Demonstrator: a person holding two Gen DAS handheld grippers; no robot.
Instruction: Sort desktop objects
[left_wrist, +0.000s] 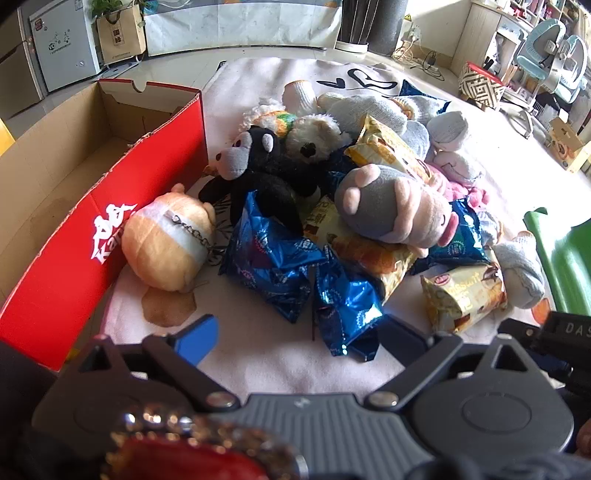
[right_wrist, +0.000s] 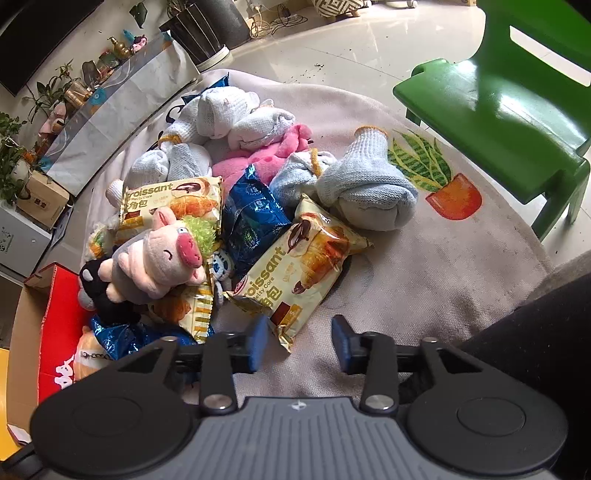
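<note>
1. The room was a living space with a glossy tiled floor (right_wrist: 369, 48), a green chair (right_wrist: 498, 122) off to my right and potted plants along the far wall.
2. Everything lay on a pale rug (right_wrist: 424, 280) on the floor, not on a bench; the rug looked soft and wrinkled, so I judged that items would drag rather than slide.
3. A red box (left_wrist: 74, 258) stood open at the rug's left edge, touching or just beside the orange plush (left_wrist: 166, 243). From the left wrist view its inside looked bare where I could see it.
4. The pile sat in the middle of the rug: plush toys, rolled socks (right_wrist: 369, 195), blue packets (left_wrist: 273, 266) and croissant packets all overlapping.
5. The relation I steered by: the nearest croissant packet (right_wrist: 299, 266) lay straight ahead of the right tool (right_wrist: 299, 343), its long axis running from the near-left up to the far-right, with its near corner reaching in between the fingers. I judged the right tool better placed for it than the left.
6. The right tool's fingers stood wide apart and held nothing.
7. The left tool (left_wrist: 295, 339) was also spread wide and held nothing, with a blue packet (left_wrist: 343, 314) lying just ahead, between its fingers.
</note>
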